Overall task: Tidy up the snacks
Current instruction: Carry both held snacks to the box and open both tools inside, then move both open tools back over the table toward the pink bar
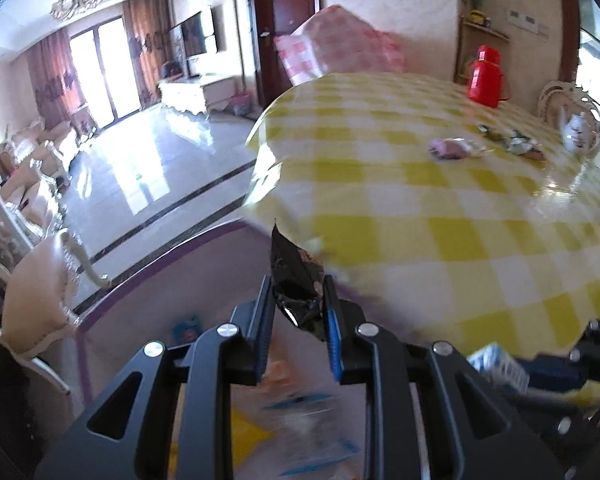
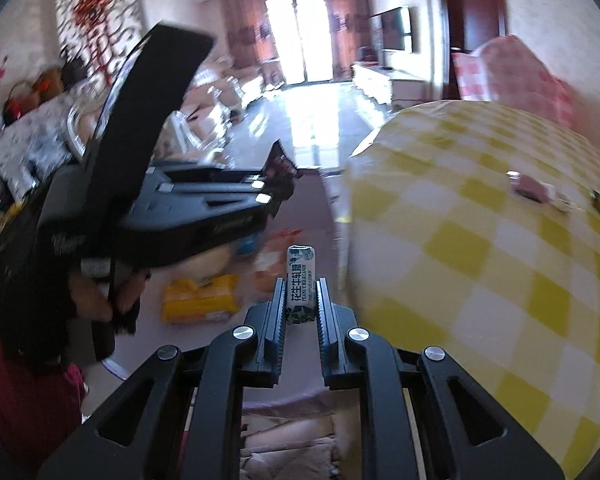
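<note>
Yellow-and-white checked desk (image 1: 440, 216), rounded edge toward 9 o'clock, glossy tiled floor beyond. Left gripper (image 1: 298, 312) clamped on crinkled black foil wrapper (image 1: 296, 280). Right gripper (image 2: 300, 300) clamped on small white bar (image 2: 300, 280) printed "PEANUT MILK CANDY". Loose sweets (image 1: 452, 148) at 2 o'clock beside red flask (image 1: 485, 78).
</note>
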Demonstrator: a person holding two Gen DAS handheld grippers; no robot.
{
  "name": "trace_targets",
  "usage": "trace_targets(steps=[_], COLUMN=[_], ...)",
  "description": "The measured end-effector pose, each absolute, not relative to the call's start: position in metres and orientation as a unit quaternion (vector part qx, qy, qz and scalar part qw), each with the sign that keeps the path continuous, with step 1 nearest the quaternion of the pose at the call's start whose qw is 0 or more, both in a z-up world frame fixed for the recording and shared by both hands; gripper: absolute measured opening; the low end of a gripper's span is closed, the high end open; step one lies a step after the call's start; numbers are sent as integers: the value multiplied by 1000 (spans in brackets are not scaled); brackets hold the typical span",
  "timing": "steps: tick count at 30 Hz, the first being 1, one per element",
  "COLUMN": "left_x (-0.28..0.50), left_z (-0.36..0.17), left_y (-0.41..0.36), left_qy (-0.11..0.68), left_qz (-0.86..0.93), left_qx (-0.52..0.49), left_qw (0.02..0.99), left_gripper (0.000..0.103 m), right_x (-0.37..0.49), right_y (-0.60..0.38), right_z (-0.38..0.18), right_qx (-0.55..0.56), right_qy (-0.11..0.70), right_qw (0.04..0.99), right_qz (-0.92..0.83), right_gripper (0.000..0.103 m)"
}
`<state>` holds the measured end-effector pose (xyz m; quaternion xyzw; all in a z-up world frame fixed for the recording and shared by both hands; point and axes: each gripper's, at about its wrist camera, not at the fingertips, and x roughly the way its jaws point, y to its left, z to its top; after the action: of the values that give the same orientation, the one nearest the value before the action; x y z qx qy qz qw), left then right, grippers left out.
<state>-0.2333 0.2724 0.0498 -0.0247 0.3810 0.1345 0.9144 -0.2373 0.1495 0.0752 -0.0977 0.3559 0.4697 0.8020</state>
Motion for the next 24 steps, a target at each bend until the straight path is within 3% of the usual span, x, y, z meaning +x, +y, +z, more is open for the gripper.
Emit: trace_targets(steps=[6,8,9,10,11,16,24], left_x=[-249,-248,-249,-250,-251,-256,-241], left_z=[44,36,33,34,36,59,78], left_y=[312,316,320,322,324,322,261], left_qy=[418,448,452,447,439,380,295], left_qz=[176,183,202,222,239,270,204], left_qx=[-3,20,31,35,36,-4,-19], left_qw=[891,875,869,866,865,885,933], left_gripper=[25,45,67,85,87,99,101], right_x=[-257,-263,-264,-263,-261,-224,-151], right_y=[190,196,194,192,189,142,25], right_z=[65,65,66,67,68,70,57], right_qx=[-112,-96,-85,-74,-68,-20,103], right_qy=[365,360,356,353,351,357,393], right_qw=[761,740,737,737,739,786,838], right_qz=[525,560,569,572,571,504,365], right_gripper=[14,18,21,31,44,57,80])
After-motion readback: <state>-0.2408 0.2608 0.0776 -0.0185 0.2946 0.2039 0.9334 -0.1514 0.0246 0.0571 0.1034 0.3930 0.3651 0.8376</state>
